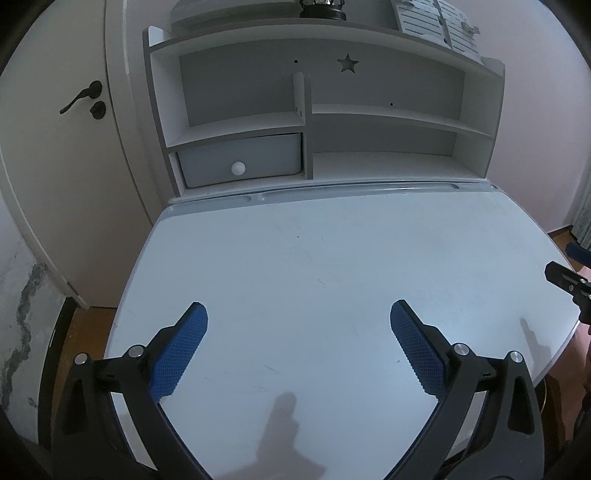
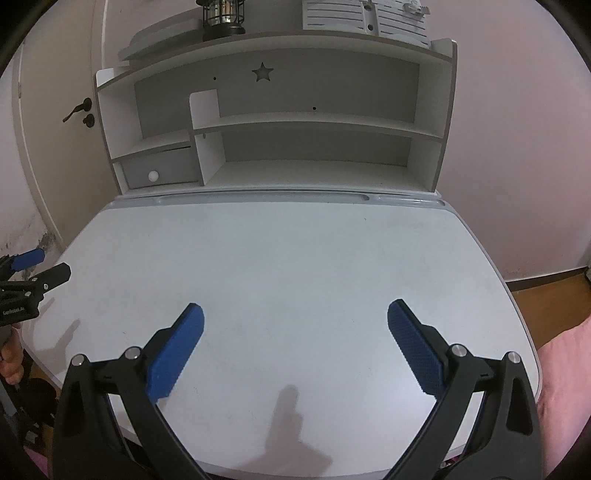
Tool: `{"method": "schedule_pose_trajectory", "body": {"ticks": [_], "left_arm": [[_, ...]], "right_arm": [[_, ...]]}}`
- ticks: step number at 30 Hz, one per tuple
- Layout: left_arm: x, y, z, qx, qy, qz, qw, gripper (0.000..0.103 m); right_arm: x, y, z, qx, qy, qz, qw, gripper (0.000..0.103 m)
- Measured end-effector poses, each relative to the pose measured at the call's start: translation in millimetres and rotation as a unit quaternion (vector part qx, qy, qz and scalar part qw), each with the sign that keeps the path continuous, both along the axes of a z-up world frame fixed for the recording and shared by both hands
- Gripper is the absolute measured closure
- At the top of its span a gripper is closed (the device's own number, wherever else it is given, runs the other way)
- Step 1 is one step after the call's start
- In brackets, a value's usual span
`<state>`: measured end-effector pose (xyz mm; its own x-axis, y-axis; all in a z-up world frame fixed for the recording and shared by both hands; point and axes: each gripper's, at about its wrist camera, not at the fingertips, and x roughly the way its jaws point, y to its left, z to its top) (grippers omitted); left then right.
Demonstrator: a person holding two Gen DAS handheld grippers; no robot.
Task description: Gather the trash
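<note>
Left gripper [image 1: 299,314] spread wide, right gripper [image 2: 295,314] likewise, above desk [image 1: 332,266]

Left gripper [image 1: 298,314]: black arms, blue pads [image 1: 181,350] with fine cross-hatch texture, silver pivot bolts. Right gripper [image 2: 295,314]: same black and blue, same hatching. Desk top [image 1: 314,266]: pale grey-white, faint scuffs. Hutch [image 1: 388,122]: white shelves, grey back panel with star cutout [image 1: 348,62]. Drawer [image 1: 240,158]: grey front, white round knob. Door [image 1: 55,166]: white, black handle [image 1: 81,96]. Lantern [image 2: 224,16]: black frame. Floor [image 2: 546,299]: brown wood. Walls: pinkish white.
</note>
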<state>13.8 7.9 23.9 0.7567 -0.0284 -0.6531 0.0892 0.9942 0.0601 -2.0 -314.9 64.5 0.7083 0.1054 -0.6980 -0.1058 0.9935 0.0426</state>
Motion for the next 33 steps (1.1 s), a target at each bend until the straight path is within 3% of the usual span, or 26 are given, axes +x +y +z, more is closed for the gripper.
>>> {"method": "schedule_pose_trajectory", "body": {"ticks": [33], "left_arm": [[0.6, -4.2, -4.7, 0.001, 0.007, 0.0, 1.0, 0.007]], "right_arm": [[-1.1, -4.6, 1.8, 0.006, -0.002, -0.005, 1.0, 0.007]]}}
